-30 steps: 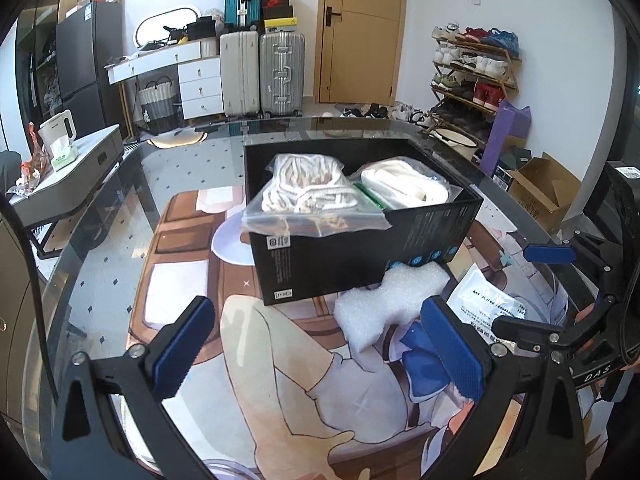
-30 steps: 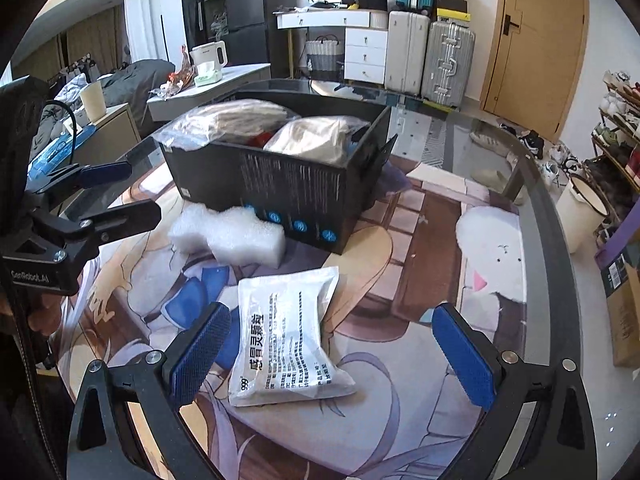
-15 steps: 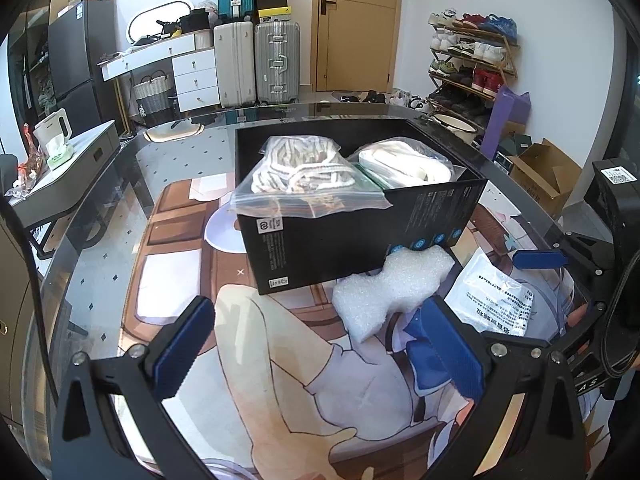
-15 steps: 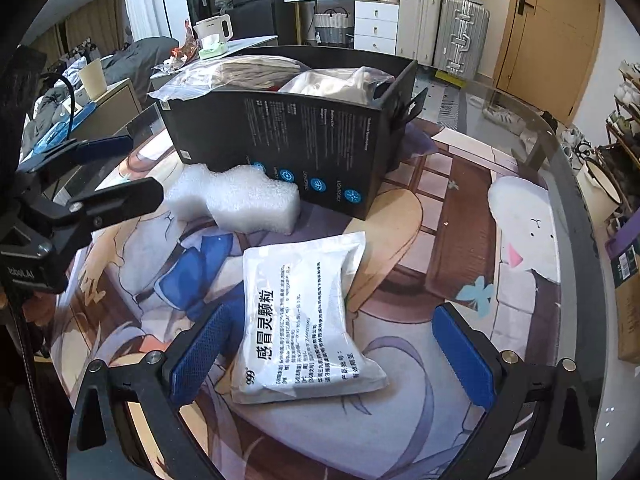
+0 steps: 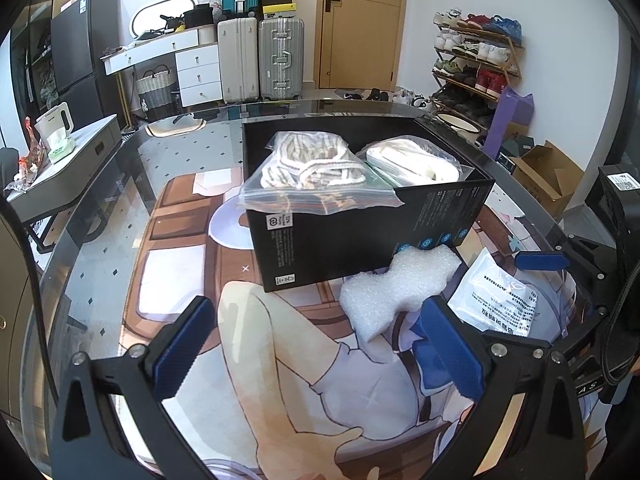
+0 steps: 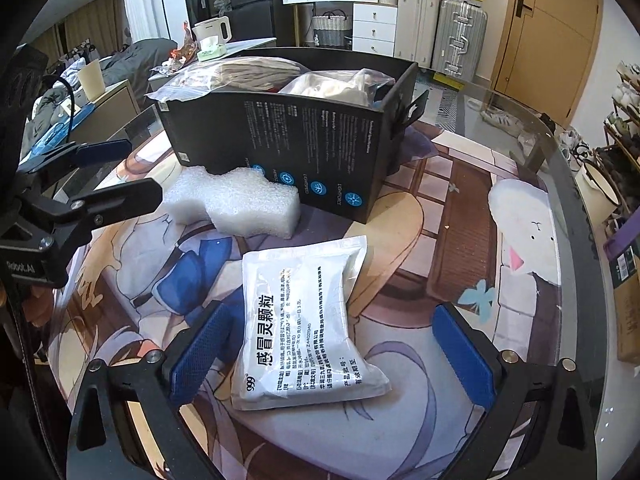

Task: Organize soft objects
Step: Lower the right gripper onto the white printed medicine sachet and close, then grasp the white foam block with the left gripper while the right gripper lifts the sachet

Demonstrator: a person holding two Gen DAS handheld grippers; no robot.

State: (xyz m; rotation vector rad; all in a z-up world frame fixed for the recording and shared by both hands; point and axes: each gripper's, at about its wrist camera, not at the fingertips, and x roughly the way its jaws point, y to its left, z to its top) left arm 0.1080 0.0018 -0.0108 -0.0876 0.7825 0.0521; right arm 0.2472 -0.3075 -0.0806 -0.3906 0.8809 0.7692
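Since a second ago the right gripper point(image 6: 332, 352) has drawn closer to the white packet point(image 6: 306, 324), which now fills more of its view and lies between its blue pads point(image 6: 200, 354); the jaws are closing, though they are spread wide and the pads do not touch the packet. The left gripper point(image 5: 320, 344) has kept its place, jaws spread with nothing between them, only the printed table mat point(image 5: 280, 360) below.

Take the black box point(image 5: 340, 236) as the landmark. It stands open on the glass table point(image 5: 100, 240). Inside it, on the left gripper's side, lies a clear zip bag of striped cloth point(image 5: 316, 172), its edge hanging over the box rim; beside it, deeper in the box, sits a second bag with white fabric point(image 5: 412, 160). A white foam block point(image 5: 396, 288) lies on the mat touching the foot of the box's near wall. The white packet lies flat on the mat just in front of the foam block, a little farther from the box, apart from both.
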